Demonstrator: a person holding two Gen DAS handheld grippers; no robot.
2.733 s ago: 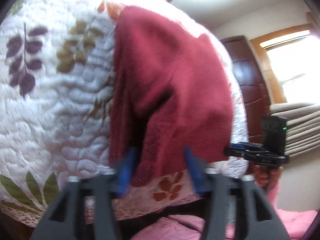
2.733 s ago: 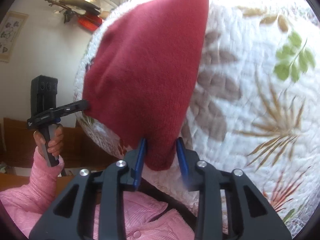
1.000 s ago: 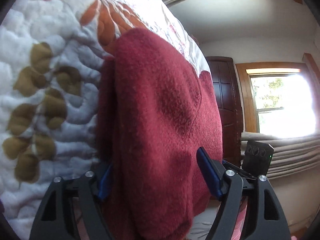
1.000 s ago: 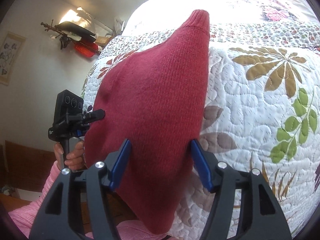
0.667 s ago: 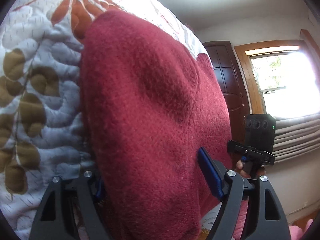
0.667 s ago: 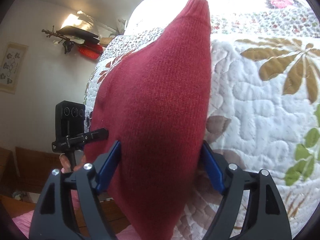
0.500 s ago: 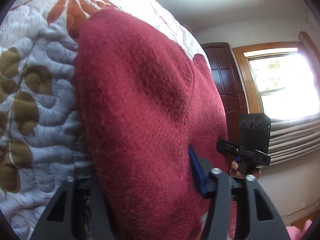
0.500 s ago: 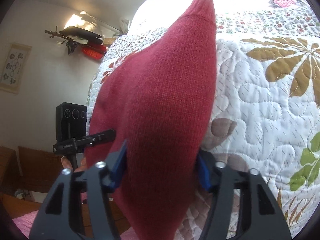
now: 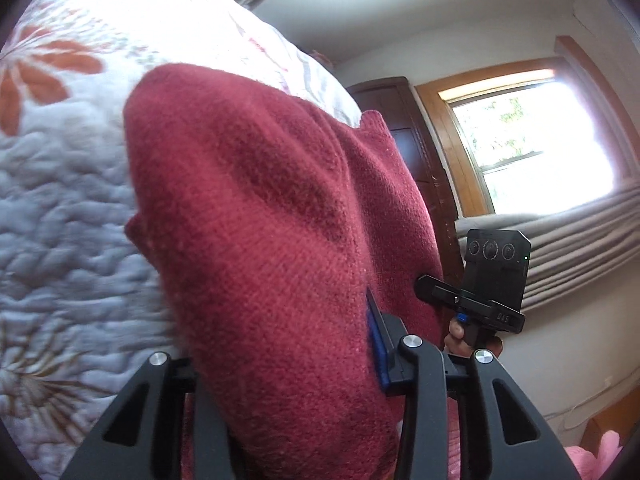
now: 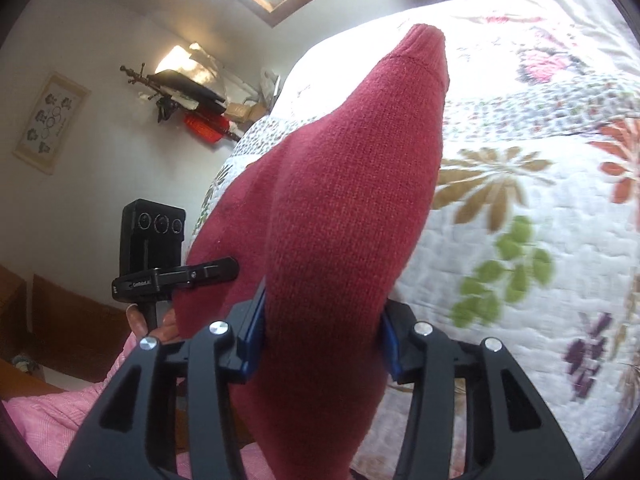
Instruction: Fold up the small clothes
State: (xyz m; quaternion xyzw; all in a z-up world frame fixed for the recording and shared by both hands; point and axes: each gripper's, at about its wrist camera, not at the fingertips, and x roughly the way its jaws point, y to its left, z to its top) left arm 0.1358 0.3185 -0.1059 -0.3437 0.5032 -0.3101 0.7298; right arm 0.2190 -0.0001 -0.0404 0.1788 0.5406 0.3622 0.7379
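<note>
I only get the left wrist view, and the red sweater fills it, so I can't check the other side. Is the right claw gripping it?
Observer: Yes. The right claw has the red sweater bunched between both blue pads.
Operator: Where is the far end?
Observer: Its ribbed end points away from that claw, over the quilt.
Operator: Is my left claw visible there?
Observer: Yes, side-on: the left claw meets the sweater's left edge, with a hand below on its handle.
</note>
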